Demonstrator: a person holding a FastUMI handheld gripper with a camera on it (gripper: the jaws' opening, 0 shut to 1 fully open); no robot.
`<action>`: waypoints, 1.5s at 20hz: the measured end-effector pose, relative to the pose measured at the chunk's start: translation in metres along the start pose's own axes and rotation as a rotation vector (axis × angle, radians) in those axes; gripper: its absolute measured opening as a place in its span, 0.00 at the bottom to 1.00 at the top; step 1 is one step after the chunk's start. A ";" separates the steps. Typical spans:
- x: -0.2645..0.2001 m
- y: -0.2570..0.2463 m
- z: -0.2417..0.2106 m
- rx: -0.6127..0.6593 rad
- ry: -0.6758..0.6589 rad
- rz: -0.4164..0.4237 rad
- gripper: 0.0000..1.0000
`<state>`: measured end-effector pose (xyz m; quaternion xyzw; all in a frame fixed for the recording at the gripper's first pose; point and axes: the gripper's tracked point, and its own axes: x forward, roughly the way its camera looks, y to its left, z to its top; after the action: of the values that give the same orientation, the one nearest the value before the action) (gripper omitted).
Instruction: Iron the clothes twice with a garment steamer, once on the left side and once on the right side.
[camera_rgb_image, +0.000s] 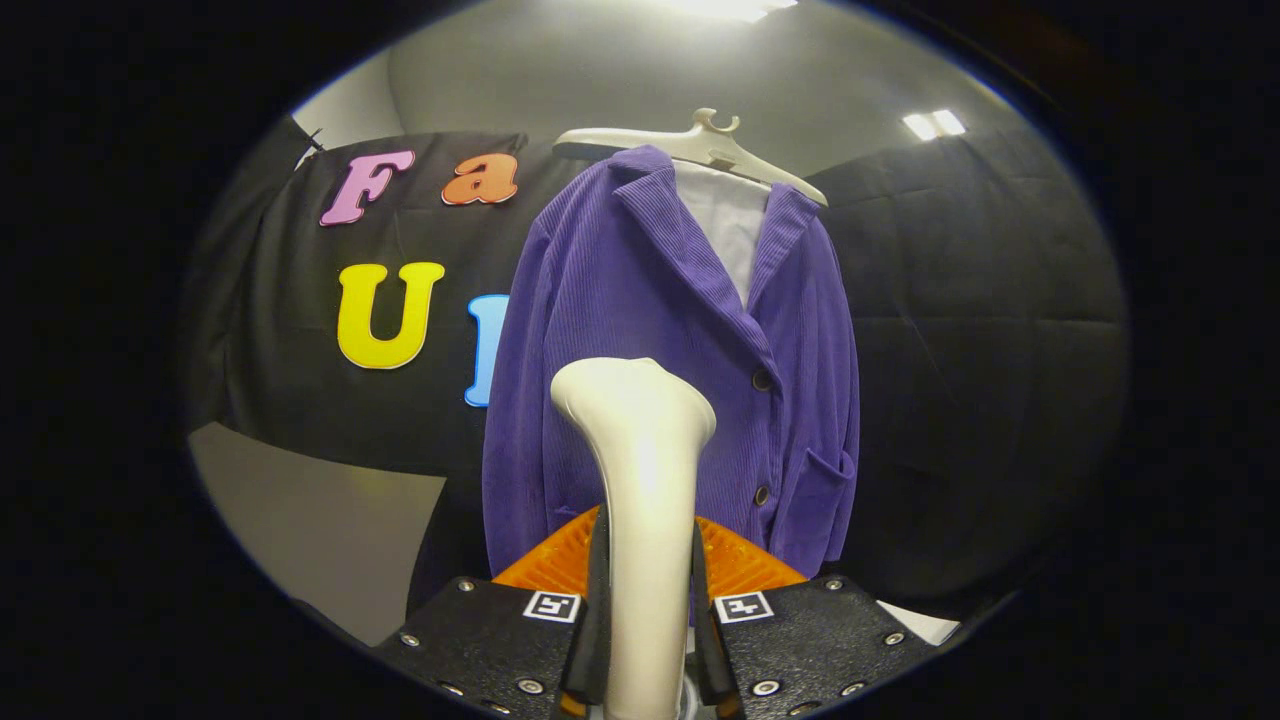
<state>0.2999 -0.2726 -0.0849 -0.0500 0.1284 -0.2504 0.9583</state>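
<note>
Purple corduroy jacket (640, 330) on white hanger (700, 145), jaws pinching cream garment steamer (645, 480) before it, black cloth wall (980, 330) behind

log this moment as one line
gripper: shut on white plastic garment steamer | steamer head before purple corduroy jacket on white hanger

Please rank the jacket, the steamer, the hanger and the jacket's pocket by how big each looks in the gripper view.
1. Jacket.
2. Steamer, clamped between the gripper fingers; nearness to the camera inflates it.
3. Hanger and pocket: too alike to rank.
</note>
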 end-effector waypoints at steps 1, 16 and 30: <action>-0.001 -0.001 -0.009 -0.001 0.011 0.000 0.34; -0.003 -0.006 -0.139 -0.013 0.199 0.007 0.34; -0.027 -0.009 -0.176 -0.040 0.232 0.006 0.35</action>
<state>0.2257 -0.2725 -0.2467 -0.0395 0.2434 -0.2490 0.9366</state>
